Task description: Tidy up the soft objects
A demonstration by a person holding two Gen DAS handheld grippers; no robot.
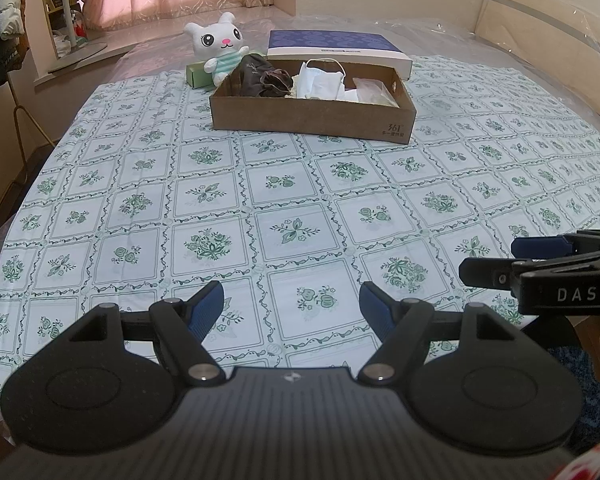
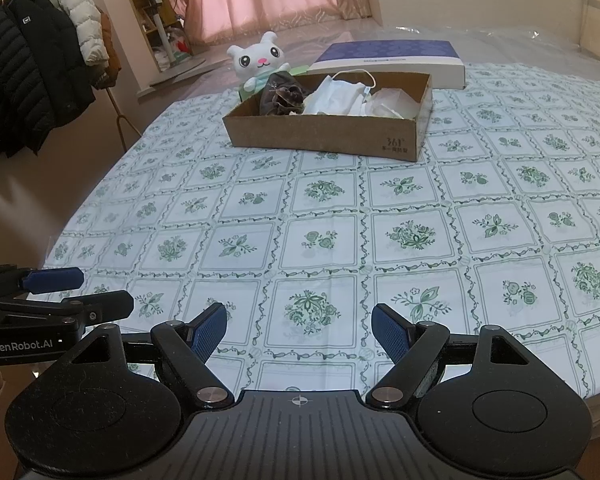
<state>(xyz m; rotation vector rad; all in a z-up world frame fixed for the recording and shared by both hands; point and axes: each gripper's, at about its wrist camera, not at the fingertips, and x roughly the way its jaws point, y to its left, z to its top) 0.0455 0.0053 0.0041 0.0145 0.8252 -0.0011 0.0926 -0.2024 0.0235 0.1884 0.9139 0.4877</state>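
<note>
Both grippers are just hanging over the near edge of the bed, side by side. The left gripper [image 1: 291, 304] has its blue pads spread wide with nothing between them, only the flowered sheet [image 1: 260, 200] below. Same story for the right gripper [image 2: 299, 326]: jaws apart, empty, tilted down toward the sheet. Each one pokes into the other's view from the side.

Further out, well apart from both grippers, sits an open cardboard box [image 1: 312, 118] on the sheet. Its long axis runs roughly left to right across the view, slightly skewed, with the printed end wall at the right. Inside, from left to right: a dark brown bunched-up cloth [image 1: 266, 78], a white face mask [image 1: 322, 80] with its ear loop sticking up, and something pale and crumpled [image 1: 374, 90] at the right end; can't tell what that one is.

Just behind the box's left corner a white plush toy [image 1: 218, 46] sits upright, face toward the grippers, leaning on a small green box [image 1: 198, 76]. Behind the box's right half lies the blue-and-white lid [image 1: 340, 50], flat, long side parallel-ish to the box.

The mattress under the sheet is wrapped in clear plastic [image 1: 440, 36]. Jackets [image 2: 32, 64] hang on a rack off to the left.
</note>
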